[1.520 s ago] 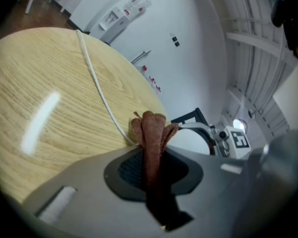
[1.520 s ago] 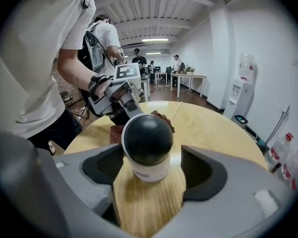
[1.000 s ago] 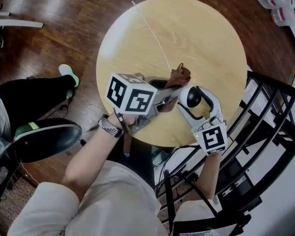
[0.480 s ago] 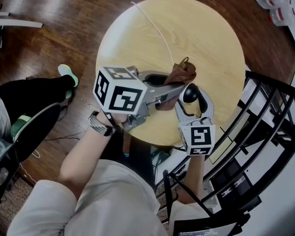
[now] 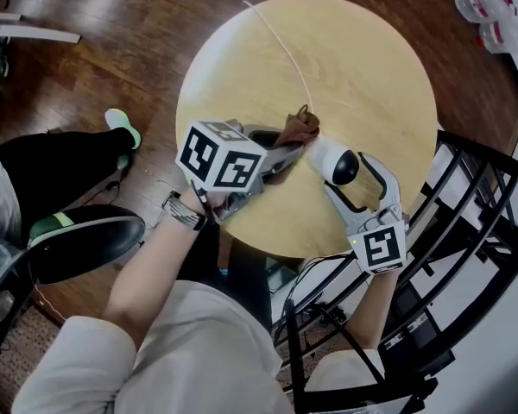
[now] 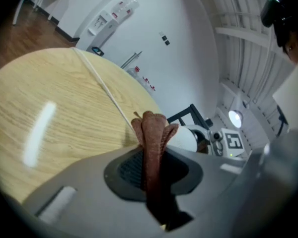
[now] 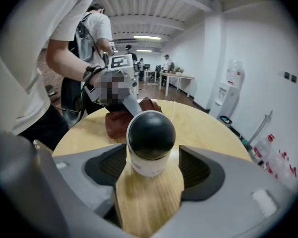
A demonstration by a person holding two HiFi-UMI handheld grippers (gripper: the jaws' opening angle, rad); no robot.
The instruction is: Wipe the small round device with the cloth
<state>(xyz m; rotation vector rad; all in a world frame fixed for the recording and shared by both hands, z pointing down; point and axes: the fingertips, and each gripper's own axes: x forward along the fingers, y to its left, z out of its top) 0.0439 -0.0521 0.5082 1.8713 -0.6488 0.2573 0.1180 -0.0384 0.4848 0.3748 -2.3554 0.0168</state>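
Note:
The small round device [image 5: 335,163], a white body with a black dome, is held just above the round wooden table [image 5: 371,67] with my right gripper [image 5: 352,179] shut on it. Seen from the right gripper view, the device [image 7: 150,140] sits between the jaws of my right gripper [image 7: 151,162]. The brown cloth [image 5: 296,128] is bunched in my left gripper [image 5: 281,151], which is shut on it, and its tip touches the device's white side. The left gripper view shows the cloth [image 6: 152,143] standing up out of my left gripper [image 6: 151,155], with the device [image 6: 185,139] just behind it.
A thin white cable [image 5: 281,48] runs across the table top. A black metal frame [image 5: 479,201] stands close on the right. A seated person's dark leg and green shoe [image 5: 121,122] are at the left. Plastic bottles [image 5: 492,11] lie on the floor at the top right.
The device has turned in my right gripper, so its white side now faces the cloth. The left gripper has drawn the cloth slightly left and down against it.

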